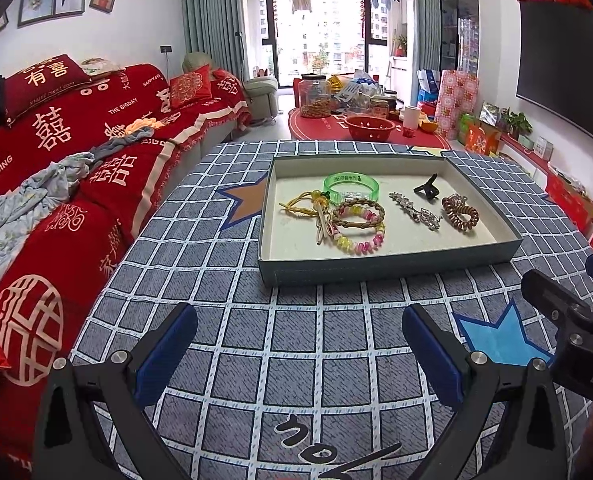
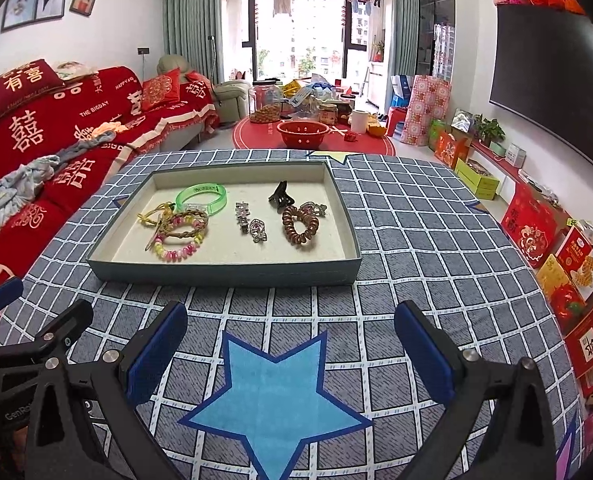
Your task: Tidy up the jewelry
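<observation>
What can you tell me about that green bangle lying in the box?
The green bangle is a see-through, plastic-looking ring with pale print along its outer band that I cannot read. It lies flat toward the back left of the box, on the pale lining. Something small and clear sits at its front edge, and the braided bracelet lies just in front; I cannot tell if they touch. No gripper is near it.

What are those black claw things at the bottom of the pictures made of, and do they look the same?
Both look alike. The left gripper and the right gripper each have two matte black angular arms with silver bolt heads, ending in flat dark blue pads. Pale lettering is partly visible on both black bodies, but too cut off to read fully. No cables or sleeves show.
</observation>
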`<state>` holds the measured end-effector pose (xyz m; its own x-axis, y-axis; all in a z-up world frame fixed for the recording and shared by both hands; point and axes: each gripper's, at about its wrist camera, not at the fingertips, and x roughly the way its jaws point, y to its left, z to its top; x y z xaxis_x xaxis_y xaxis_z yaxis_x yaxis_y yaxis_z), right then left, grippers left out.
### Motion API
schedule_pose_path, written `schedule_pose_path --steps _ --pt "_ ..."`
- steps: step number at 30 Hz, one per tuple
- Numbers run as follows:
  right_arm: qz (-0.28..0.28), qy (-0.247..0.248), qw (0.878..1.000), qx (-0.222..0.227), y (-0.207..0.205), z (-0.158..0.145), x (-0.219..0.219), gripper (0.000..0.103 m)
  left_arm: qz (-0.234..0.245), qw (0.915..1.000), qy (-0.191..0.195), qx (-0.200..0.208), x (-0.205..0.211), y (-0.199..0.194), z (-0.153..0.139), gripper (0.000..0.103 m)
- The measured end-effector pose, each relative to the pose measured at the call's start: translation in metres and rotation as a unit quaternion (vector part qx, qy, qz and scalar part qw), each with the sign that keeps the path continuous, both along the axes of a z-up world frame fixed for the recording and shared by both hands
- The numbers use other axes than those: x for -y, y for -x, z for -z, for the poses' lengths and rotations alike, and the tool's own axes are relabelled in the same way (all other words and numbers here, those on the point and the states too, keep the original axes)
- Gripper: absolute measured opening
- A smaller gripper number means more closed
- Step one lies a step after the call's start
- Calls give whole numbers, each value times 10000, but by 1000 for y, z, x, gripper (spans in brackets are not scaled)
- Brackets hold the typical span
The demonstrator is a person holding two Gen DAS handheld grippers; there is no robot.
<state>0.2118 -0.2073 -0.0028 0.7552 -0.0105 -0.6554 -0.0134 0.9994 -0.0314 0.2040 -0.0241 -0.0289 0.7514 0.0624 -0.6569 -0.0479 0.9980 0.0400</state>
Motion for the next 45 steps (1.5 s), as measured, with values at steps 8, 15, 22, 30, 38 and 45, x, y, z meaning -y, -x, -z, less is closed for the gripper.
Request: schedule_pose_path --steps 8,15,22,30,38,45 --pt "2 -10 10000 -6 1 0 1 103 -27 10000 0 -6 -1 0 -2 103" --pt "1 -7 10000 -1 1 0 0 103 -22 10000 5 -11 -2 0 -2 103" --pt "-2 -16 10000 -7 1 0 0 103 -20 10000 2 -8 -3 0 -2 103" --pt "-5 -14 10000 -10 1 0 0 103 -21 10000 21 -19 -3 1 -3 103" --pt "-2 -8 10000 2 2 -1 0 103 -22 10000 17 -14 -3 0 -2 103" --pt "-3 -11 10000 -2 1 -1 0 103 -33 10000 3 -7 -3 1 -2 103"
